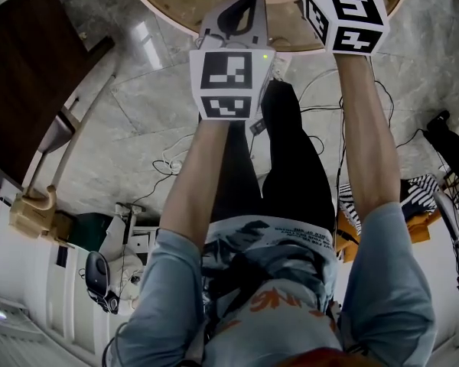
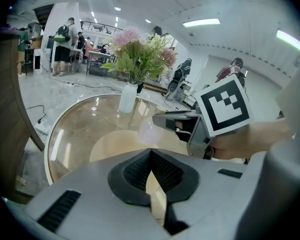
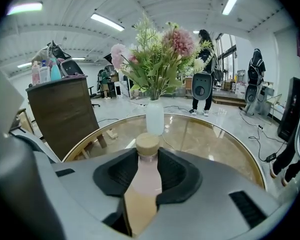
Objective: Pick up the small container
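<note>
The small container (image 3: 147,176), a pale pink bottle with a tan lid (image 3: 147,143), stands upright on the round glass table (image 3: 217,146). My right gripper (image 3: 147,170) has a pad against each side of it. From the left gripper view the container (image 2: 149,132) is a faint blur at the right gripper's fingertips (image 2: 160,120). My left gripper (image 2: 150,156) hovers over the table (image 2: 75,129) to the left of the right one, shut and empty. The head view has both grippers at the table's near rim (image 1: 176,14), the left gripper (image 1: 237,10) in view and the right jaws cut off.
A white vase of pink flowers (image 3: 154,116) stands just behind the container, also visible as the vase (image 2: 127,98). A dark wooden cabinet (image 3: 65,114) stands left of the table. Cables (image 1: 321,105) lie on the floor. People (image 2: 65,39) stand far off.
</note>
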Motion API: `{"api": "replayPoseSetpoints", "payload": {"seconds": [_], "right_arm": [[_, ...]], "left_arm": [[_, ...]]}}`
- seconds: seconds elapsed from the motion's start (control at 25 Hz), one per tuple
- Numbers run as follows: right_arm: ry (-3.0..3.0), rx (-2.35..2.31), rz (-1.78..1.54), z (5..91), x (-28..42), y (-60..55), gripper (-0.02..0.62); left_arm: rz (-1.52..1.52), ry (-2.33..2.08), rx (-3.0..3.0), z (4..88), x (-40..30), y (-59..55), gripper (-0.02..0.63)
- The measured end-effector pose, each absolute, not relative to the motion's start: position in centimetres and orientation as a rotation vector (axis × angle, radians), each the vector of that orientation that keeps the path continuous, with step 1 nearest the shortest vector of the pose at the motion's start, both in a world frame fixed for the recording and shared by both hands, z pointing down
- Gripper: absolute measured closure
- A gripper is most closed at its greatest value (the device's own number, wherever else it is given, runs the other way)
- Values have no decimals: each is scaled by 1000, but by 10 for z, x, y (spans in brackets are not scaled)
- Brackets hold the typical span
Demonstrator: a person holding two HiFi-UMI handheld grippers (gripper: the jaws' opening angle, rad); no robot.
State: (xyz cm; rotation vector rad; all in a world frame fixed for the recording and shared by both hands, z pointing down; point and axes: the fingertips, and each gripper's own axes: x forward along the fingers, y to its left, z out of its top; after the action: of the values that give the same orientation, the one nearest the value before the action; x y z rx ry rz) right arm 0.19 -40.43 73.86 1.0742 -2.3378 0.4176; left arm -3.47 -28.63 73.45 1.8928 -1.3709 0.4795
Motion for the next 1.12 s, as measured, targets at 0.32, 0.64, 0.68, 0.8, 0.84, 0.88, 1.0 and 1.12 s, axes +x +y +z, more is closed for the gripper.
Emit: {"api": "replayPoseSetpoints", "payload": {"seconds": [0.32,0.64,0.68,0.8,0.84,0.88,1.0,1.12], "right_arm": [[-2340,1139,439,712,14,-396,459],[-2413,1192,468,623,29,-381,459],[-2423,1194,471,608,32,-377,459],[-2461,1199,435,553,40,-369,459],[-2481,1197,412,533,41,-366,459],[-2501,1193,386,514,42,-365,459],[-2561,1192,323,459,44,-361,459],[-2603,1208,301,414,51,-350,459]], "left_arm": [[459,-1451,1895,716,-54,-291,583],[327,-1588,1904,624,-56,-309,583],[299,-1612,1889,608,-56,-306,583],[268,-1685,1872,563,-54,-295,583],[261,-1698,1878,548,-53,-292,583],[250,-1709,1885,533,-53,-291,583],[199,-1766,1903,486,-55,-294,583],[152,-1820,1918,438,-54,-289,583]]}}
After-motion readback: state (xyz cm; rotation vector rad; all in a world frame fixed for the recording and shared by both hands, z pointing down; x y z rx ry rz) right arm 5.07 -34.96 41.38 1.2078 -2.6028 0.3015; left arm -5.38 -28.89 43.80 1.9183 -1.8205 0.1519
